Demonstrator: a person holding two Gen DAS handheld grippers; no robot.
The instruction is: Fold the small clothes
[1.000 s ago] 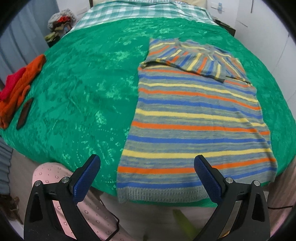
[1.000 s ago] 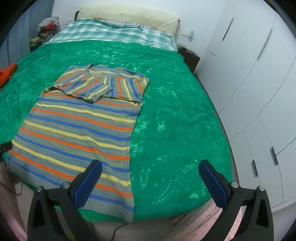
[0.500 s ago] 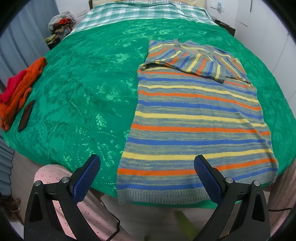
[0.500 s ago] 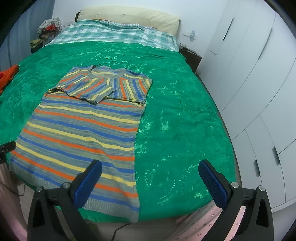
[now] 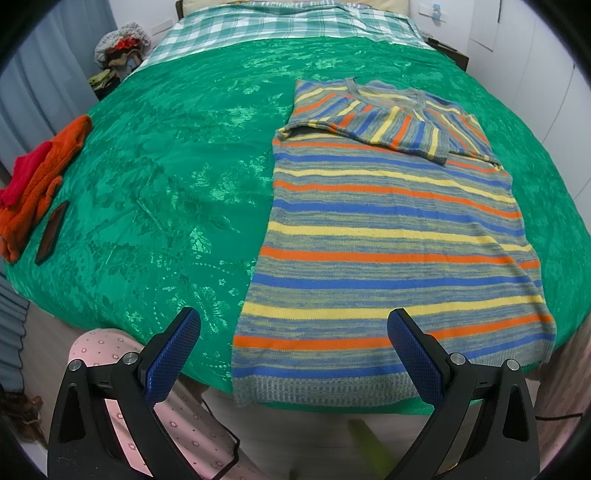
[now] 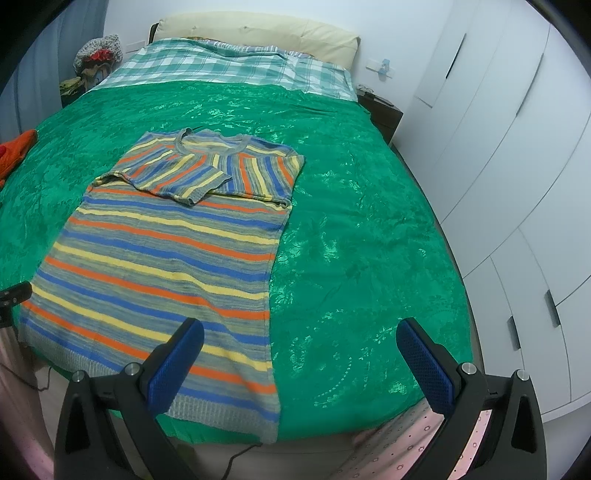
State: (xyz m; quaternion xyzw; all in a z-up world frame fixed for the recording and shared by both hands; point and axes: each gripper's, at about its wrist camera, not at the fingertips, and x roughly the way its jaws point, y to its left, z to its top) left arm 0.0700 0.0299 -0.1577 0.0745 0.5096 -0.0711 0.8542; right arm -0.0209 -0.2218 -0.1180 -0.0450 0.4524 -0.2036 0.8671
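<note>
A wide bed covered with a shiny green patterned bedspread (image 5: 166,192) is filling most of both views. At the top of the frame a green-and-white checked blanket (image 6: 221,70) is lying across the head of the bed, and one cream pillow (image 6: 258,33) is showing behind it. White wardrobe doors (image 6: 517,166) are standing along the right side of the right wrist view, and a dark bedside table (image 6: 384,114) is sitting in the upper right beside the bed.

One knitted sweater with orange, blue, yellow and grey stripes (image 5: 388,229) is lying flat on the bedspread, in the centre right of the left wrist view. Both its sleeves are folded inward over the chest, and its hem is hanging a little over the near edge of the bed. At the left edge of the left wrist view one pile of orange and red clothes (image 5: 33,184) is resting, with one dark flat object (image 5: 51,232) just beside it. A heap of mixed clothes (image 5: 118,44) is sitting in the upper left corner.

The left hand-held gripper (image 5: 291,354) is hanging above the near edge of the bed, over the left part of the hem, with its two blue pads spread wide and grasping nothing. The right hand-held gripper (image 6: 299,365) is likewise released, hovering over the right lower corner of the sweater.
</note>
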